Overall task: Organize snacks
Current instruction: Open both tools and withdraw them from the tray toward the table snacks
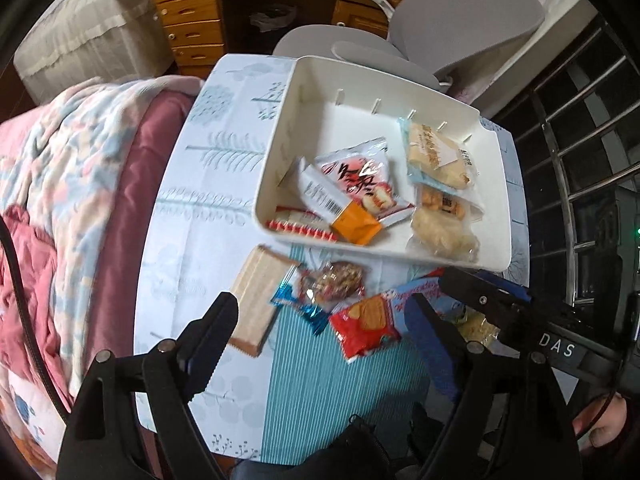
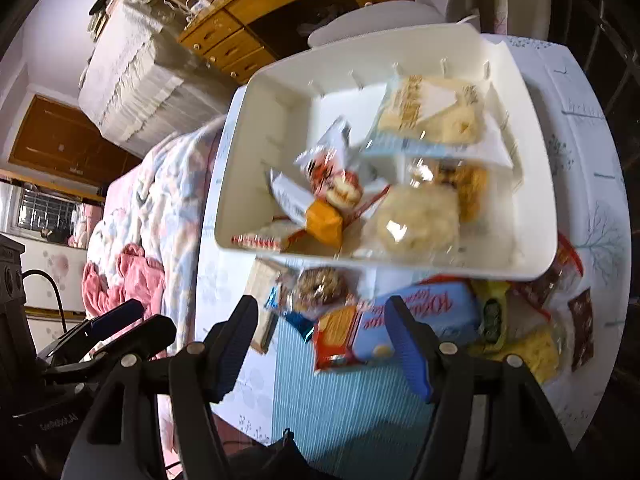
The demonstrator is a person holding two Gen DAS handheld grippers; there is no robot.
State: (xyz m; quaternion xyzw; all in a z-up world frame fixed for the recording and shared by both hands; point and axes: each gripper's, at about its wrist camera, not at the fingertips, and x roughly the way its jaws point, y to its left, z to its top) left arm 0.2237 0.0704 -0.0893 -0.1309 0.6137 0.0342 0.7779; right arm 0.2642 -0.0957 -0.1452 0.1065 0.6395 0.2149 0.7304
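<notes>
A white bin (image 1: 280, 168) (image 2: 240, 184) on the table holds several snack packs, among them an orange pack (image 1: 354, 226) (image 2: 324, 222) and a pale cake pack (image 1: 434, 152) (image 2: 432, 110). Loose snacks lie in front of it: a tan wafer pack (image 1: 260, 292), a round nut cookie (image 1: 334, 282) (image 2: 320, 288), a red biscuit pack (image 1: 366, 326) (image 2: 334, 336) and a blue box (image 2: 424, 316). My left gripper (image 1: 322, 308) is open and empty above the loose snacks. My right gripper (image 2: 320, 312) is open and empty above the red pack and the cookie.
The table has a white patterned cloth (image 1: 216, 200) and a teal striped mat (image 1: 320, 392). A bed with a pink blanket (image 1: 80, 184) lies left. A grey chair (image 1: 460, 20) and a wooden desk (image 1: 192, 20) stand behind. More snacks lie at right (image 2: 540, 344).
</notes>
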